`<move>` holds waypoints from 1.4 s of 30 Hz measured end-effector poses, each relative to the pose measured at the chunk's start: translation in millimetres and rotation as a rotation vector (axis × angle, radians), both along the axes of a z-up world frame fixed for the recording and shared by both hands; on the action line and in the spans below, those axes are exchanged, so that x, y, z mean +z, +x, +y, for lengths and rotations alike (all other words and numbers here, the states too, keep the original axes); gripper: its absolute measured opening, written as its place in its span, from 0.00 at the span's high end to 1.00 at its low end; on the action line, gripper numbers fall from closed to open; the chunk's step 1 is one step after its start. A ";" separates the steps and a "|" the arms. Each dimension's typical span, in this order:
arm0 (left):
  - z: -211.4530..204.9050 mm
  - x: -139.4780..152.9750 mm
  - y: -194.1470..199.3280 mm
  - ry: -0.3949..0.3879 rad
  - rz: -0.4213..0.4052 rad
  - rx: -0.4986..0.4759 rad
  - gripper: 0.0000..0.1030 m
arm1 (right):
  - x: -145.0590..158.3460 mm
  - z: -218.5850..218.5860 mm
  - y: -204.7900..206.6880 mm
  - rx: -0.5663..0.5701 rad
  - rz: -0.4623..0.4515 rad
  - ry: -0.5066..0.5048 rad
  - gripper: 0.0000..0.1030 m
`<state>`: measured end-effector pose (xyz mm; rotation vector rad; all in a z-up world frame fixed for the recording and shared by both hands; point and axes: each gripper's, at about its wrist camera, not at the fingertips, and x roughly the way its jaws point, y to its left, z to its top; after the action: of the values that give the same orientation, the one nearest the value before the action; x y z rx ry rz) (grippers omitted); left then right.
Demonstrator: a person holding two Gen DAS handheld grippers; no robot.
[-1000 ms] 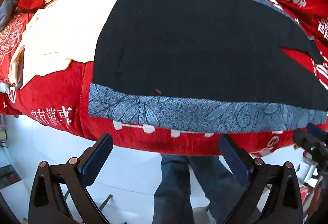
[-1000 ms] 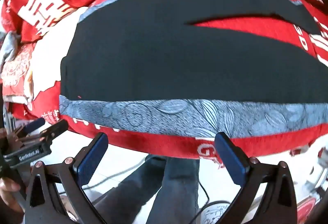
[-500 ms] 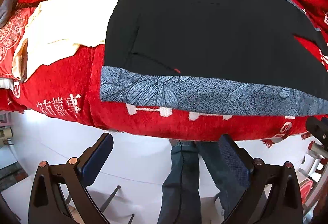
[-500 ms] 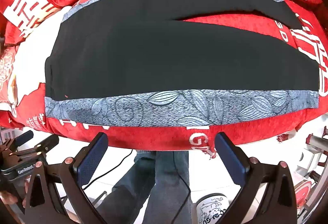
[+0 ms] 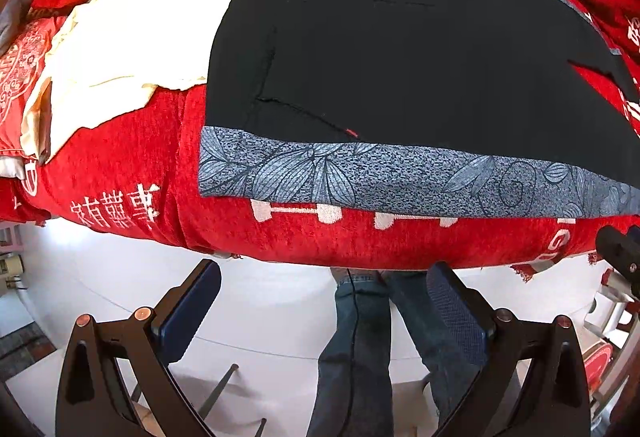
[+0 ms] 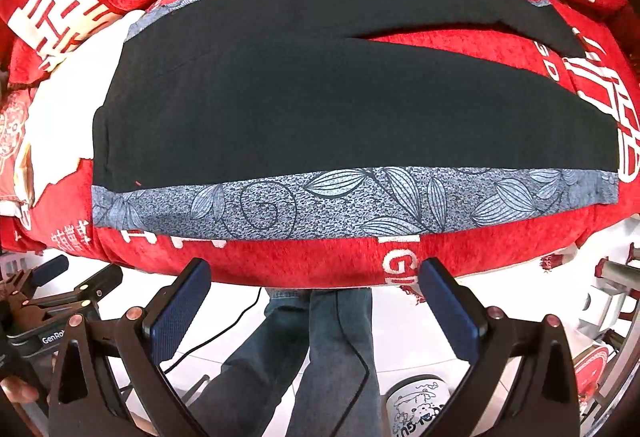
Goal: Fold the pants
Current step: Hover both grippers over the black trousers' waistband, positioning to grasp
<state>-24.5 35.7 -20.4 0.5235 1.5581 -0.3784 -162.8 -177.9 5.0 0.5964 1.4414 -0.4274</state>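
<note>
Black pants (image 5: 400,49) with a grey leaf-print side stripe (image 5: 360,177) lie flat on a red cloth-covered surface, waist to the left, legs running right. In the right wrist view the pants (image 6: 320,109) show both legs, split apart at the right, with the stripe (image 6: 340,201) along the near edge. My left gripper (image 5: 324,301) is open and empty, held off the near edge below the waist end. My right gripper (image 6: 316,297) is open and empty, off the near edge below the middle of the leg.
A cream cloth (image 5: 132,33) lies left of the waist on the red cover (image 5: 132,157). The person's jeans-clad legs (image 6: 320,357) and a cable stand on the white floor below. A printed white cup (image 6: 416,405) sits on the floor. The left gripper shows at the right wrist view's left edge (image 6: 44,313).
Both grippers have pulled back from the pants, off the near edge of the surface, so more of the garment shows. Both stay open; the pants have not moved.
</note>
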 end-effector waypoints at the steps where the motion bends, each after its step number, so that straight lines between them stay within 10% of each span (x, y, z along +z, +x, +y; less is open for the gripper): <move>1: 1.2 0.1 0.9 -0.003 0.001 0.004 0.00 | 0.0 0.8 0.2 0.003 0.000 -0.001 0.00; 42: 11.0 -1.1 19.5 0.015 -0.022 0.019 0.00 | 0.1 14.8 23.4 0.061 0.022 -0.044 0.00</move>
<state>-5.0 46.7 -21.5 0.5228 1.5446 -0.3456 -139.4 -163.1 5.1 0.5126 1.4640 -0.4173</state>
